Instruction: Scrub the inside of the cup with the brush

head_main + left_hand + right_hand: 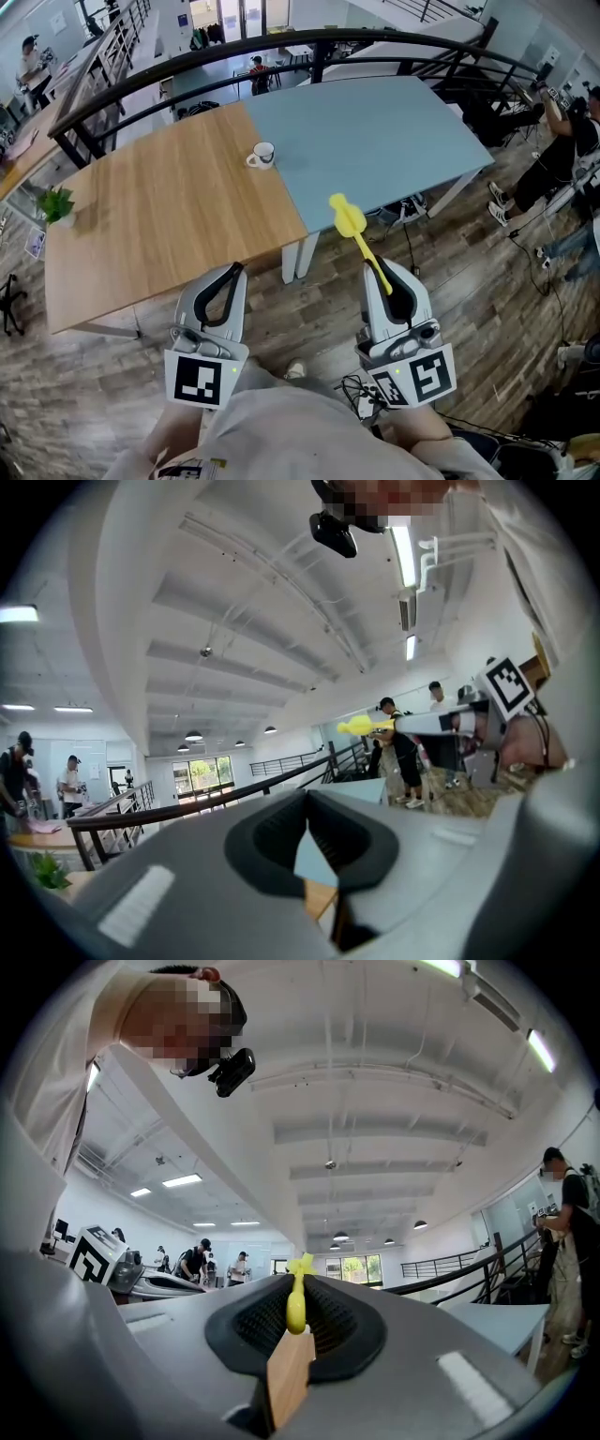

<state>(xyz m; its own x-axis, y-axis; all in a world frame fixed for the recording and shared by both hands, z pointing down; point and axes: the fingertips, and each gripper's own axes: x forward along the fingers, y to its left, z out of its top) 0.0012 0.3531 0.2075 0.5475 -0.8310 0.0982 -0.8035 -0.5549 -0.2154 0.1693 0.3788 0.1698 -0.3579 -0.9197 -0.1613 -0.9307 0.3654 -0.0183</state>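
A white cup [262,156] stands on the table [169,216], near the seam between its wood half and its blue half. Both grippers hang well short of the table's near edge, above the floor. My right gripper [383,272] is shut on the handle of a yellow brush [349,221], whose head points toward the table. In the right gripper view the brush [296,1305] stands up between the closed jaws of the right gripper [296,1283]. My left gripper [233,272] is shut with nothing in it. In the left gripper view, the left gripper [307,803] points up at the ceiling and the brush [361,726] shows at the right.
A small green plant [54,202] sits at the table's left edge. A dark curved railing [281,52] runs behind the table. People stand at the right [562,159] and far left [30,61]. Cables [361,394] lie on the wood floor by my feet.
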